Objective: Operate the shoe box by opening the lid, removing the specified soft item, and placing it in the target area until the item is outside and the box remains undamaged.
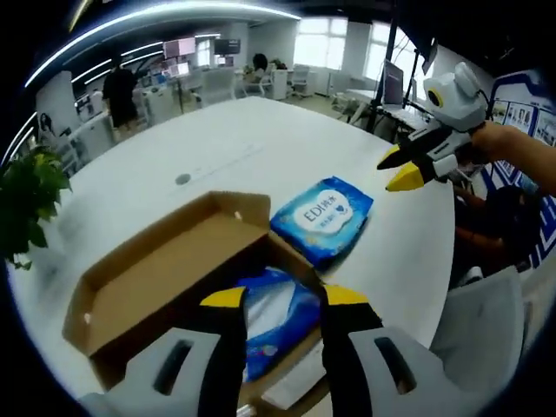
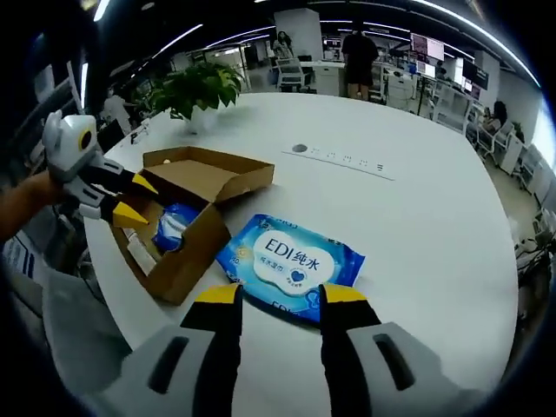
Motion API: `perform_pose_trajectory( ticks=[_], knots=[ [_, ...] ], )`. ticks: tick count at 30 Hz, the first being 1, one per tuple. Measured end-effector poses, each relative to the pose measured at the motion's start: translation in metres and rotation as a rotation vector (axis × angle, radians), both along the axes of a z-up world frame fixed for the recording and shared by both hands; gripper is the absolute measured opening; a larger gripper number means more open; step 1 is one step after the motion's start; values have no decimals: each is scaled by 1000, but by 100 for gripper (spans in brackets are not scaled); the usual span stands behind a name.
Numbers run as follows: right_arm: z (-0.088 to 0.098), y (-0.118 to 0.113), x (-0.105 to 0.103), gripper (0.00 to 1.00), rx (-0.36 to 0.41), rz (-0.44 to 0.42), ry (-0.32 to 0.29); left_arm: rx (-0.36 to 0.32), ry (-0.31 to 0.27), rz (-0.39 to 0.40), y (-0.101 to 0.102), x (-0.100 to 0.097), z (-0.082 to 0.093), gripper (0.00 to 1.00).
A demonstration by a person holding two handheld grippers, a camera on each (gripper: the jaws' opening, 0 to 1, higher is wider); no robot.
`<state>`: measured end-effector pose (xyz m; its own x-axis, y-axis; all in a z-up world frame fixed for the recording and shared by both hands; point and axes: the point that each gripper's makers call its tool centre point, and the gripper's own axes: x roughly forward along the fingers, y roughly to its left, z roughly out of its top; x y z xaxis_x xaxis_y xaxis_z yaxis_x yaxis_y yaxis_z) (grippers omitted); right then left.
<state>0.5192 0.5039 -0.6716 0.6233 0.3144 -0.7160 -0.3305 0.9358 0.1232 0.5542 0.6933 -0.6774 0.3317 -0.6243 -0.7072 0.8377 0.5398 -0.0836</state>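
Item: cardboard shoe box (image 1: pixel 165 278), lid folded back and open, lower left of the left gripper view and left of centre in the right gripper view (image 2: pixel 195 217), standing on a white table (image 1: pixel 217 148). Contents: one blue soft pack (image 1: pixel 274 317) inside, crumpled, with a white slip beside it. Second item: a blue wipes pack (image 2: pixel 291 265) lying flat on the table just beside the box, lower centre of the right gripper view and right of centre in the left gripper view (image 1: pixel 323 217); judged already out of the box. Left gripper (image 1: pixel 280 297): jaws moderately apart, empty, tips over the box opening above the inner pack. Right gripper (image 2: pixel 280 294): jaws likewise apart, empty, poised just short of the near edge of the flat pack, apparently not touching it. Background: potted plant (image 2: pixel 198 87) and office desks, well apart. Risks, as judged: the left jaws closing could catch the thin box wall along with the pack and tear or crush it; lifting the pack could drag the light box across the table toward the near edge; a grip on slack film alone could slip and drop the pack back inside.
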Motion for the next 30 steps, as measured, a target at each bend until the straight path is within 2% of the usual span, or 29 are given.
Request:
perform_pose_trajectory(
  ticks=[7,15,30],
  knots=[
    [11,26,2,37,-9,80,-23,-2,13,-2,22,-5,-2,33],
    [19,60,10,37,-16,192,-44,-4,-5,-4,41,-6,-5,33],
    [25,105,31,33,-9,299,-89,9,-7,-83,48,-11,-18,29]
  ],
)
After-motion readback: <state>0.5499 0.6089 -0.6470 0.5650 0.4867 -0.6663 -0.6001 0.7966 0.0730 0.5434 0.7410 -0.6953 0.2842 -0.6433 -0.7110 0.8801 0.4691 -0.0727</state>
